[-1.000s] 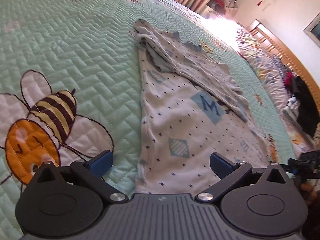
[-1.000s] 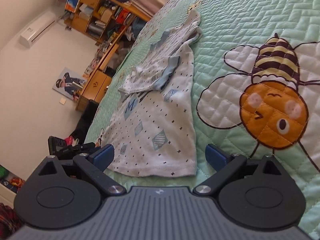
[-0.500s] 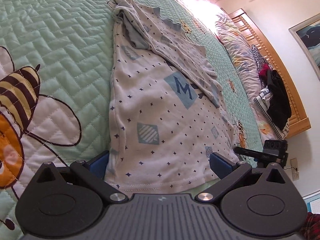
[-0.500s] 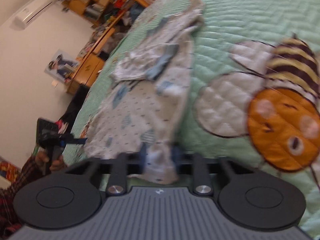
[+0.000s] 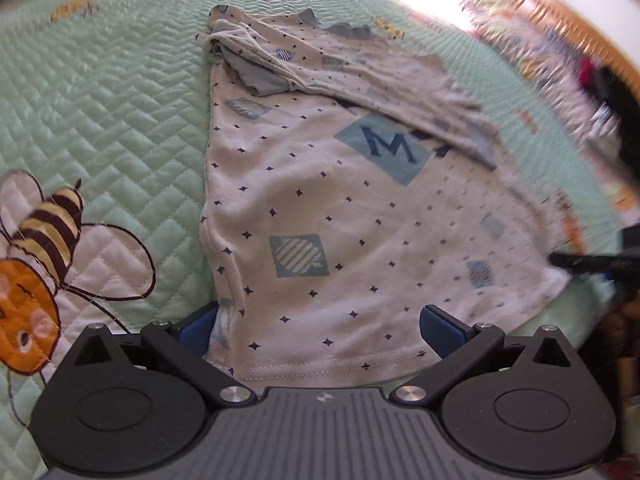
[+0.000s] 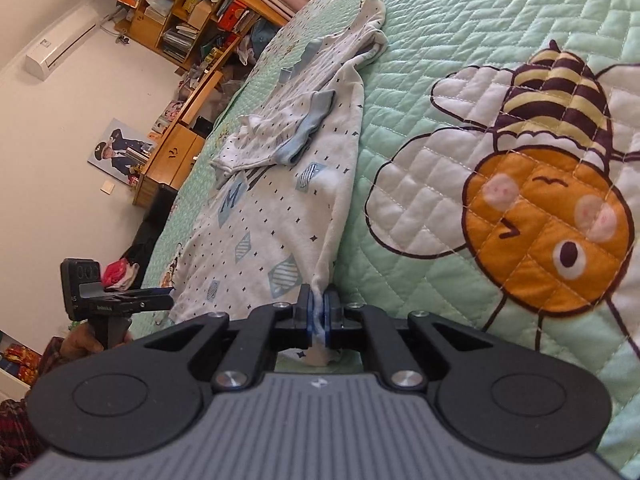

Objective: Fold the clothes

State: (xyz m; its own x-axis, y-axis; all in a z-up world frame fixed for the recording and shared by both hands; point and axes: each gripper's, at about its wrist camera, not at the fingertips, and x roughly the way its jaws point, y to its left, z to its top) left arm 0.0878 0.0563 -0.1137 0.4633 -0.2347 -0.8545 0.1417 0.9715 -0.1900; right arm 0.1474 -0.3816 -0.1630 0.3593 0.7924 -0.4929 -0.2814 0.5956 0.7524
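A white shirt (image 5: 340,208) with small dark stars and a blue "M" patch lies flat on the green quilt (image 5: 100,112), its sleeves folded in near the collar. My left gripper (image 5: 318,330) is open at the near hem, which lies between its fingers (image 5: 196,326). The left side seam sits against the left pad. My right gripper (image 6: 318,316) is shut on the shirt's (image 6: 272,216) right hem corner, with a tuft of cloth sticking out behind the pads. Each gripper shows in the other's view: the left gripper (image 6: 166,293) held by a hand, the right gripper (image 5: 560,260) blurred.
Large bee pictures (image 6: 540,216) are stitched into the quilt on both sides of the shirt (image 5: 36,264). Beyond the bed stand wooden shelves (image 6: 192,4) and a desk (image 6: 172,152). Pillows and dark clothes (image 5: 608,96) lie along a wooden headboard.
My right gripper went from open to shut on the hem corner and lifted it slightly. My left gripper moved in over the hem, staying open.
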